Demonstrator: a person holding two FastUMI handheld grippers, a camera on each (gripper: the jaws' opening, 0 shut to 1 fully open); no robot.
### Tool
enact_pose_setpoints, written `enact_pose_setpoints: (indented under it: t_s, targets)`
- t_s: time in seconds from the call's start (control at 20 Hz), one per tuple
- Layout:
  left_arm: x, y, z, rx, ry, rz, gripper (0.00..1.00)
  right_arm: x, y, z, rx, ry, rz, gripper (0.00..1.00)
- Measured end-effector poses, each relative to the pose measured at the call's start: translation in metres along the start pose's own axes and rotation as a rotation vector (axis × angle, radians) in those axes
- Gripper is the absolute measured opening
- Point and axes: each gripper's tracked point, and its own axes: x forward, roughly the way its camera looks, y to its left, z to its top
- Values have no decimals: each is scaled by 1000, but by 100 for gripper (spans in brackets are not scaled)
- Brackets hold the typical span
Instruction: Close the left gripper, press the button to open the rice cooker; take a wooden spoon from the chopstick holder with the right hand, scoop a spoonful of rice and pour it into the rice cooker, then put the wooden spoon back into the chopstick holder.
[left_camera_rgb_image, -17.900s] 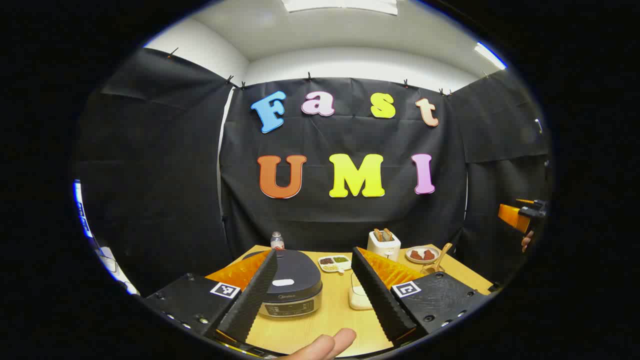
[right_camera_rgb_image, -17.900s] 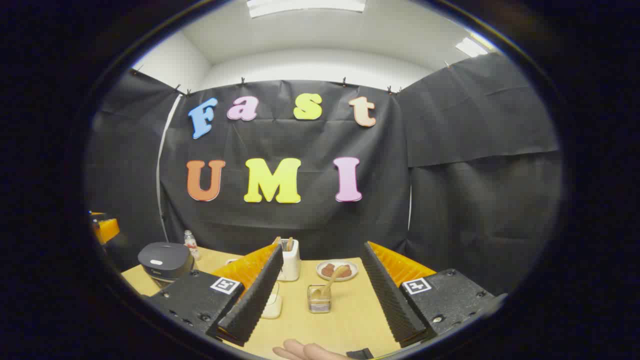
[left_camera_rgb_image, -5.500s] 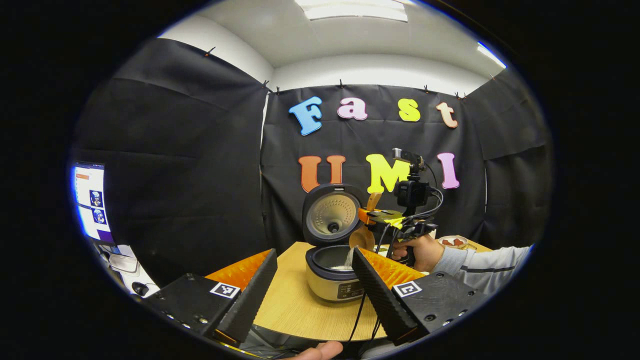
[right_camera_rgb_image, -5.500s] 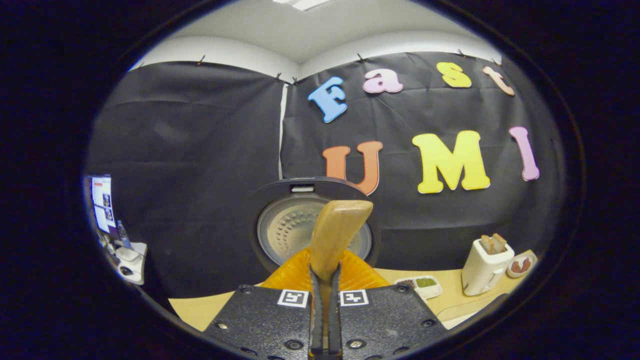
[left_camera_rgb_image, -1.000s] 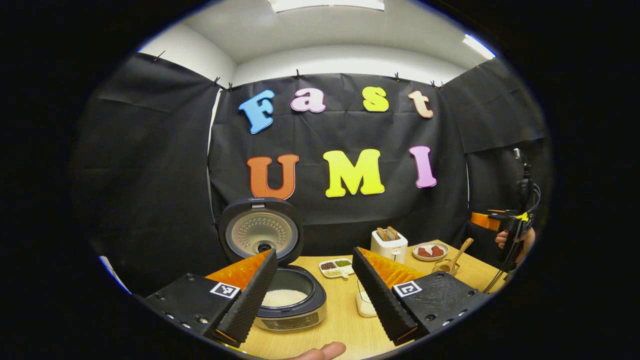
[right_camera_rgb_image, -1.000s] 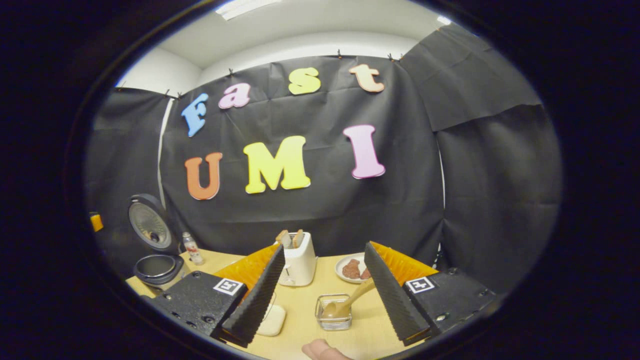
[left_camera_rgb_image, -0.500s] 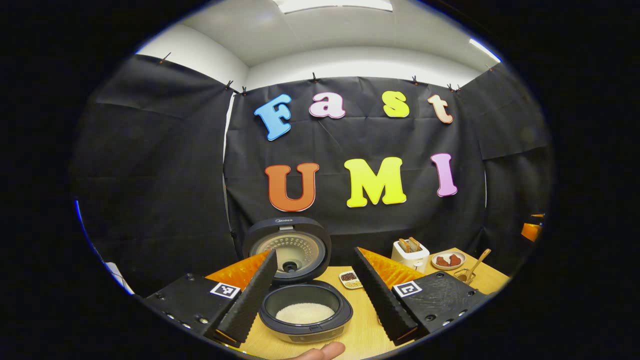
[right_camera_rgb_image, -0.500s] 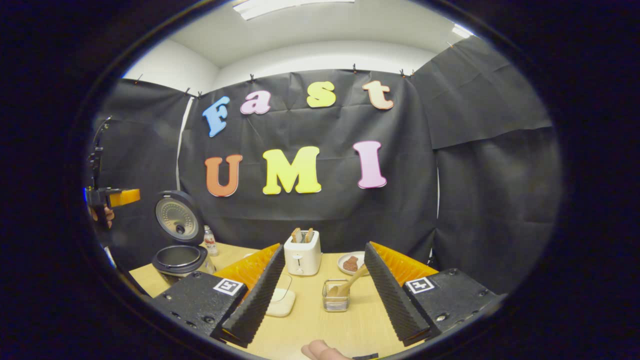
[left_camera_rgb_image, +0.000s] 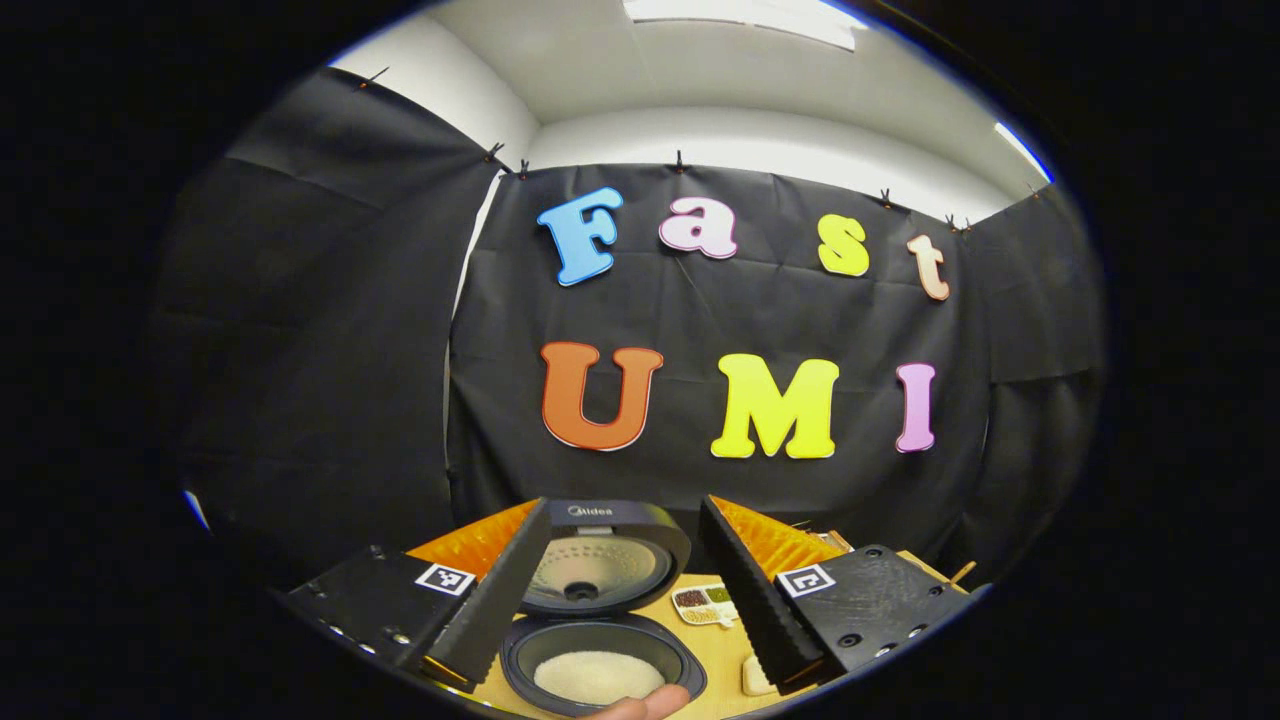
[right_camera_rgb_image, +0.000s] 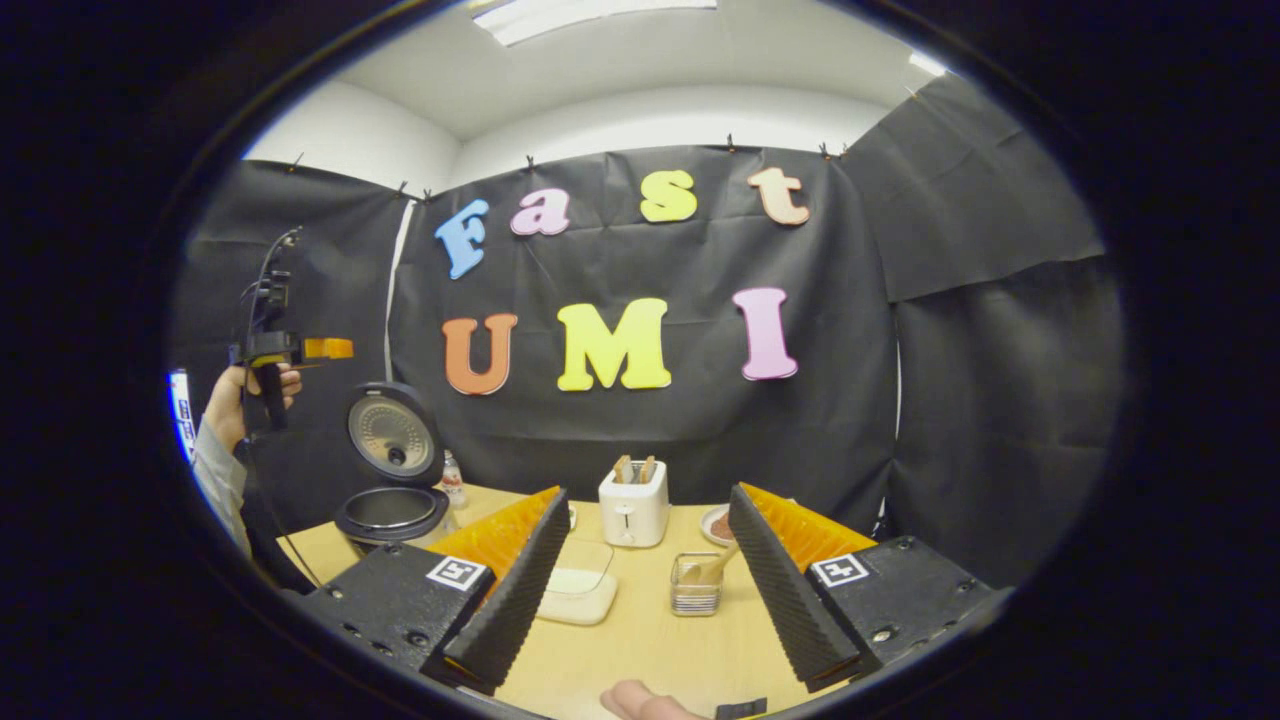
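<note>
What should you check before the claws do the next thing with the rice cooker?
1. Rice cooker lid up: ok, it stands open.
2. Rice in the pot: ok, white rice lies inside.
3. Wooden spoon back in the chopstick holder: ok, it leans in it.
4. Right claw empty: ok, open, holding nothing.
5. Left claw empty: ok, open, with the cooker right ahead of it.
6. Rice spilled on the table: cannot tell, grains would be too small to see.

Spread tongs (left_camera_rgb_image: 620, 590) above rice cooker (left_camera_rgb_image: 603, 655)
</note>
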Motion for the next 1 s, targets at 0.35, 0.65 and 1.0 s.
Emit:
enact_pose_setpoints:
  t_s: [0.35,0.65,1.0]
  targets:
    - [77,43,-7,-59,30,119,94,-13,12,3,-5,-22,41,100]
    - [125,60,-44,-52,138,166,94,-14,10,-11,-13,1,39,97]
    - [143,57,-78,12,239,191,96,-6,5,-26,-14,39,18,100]
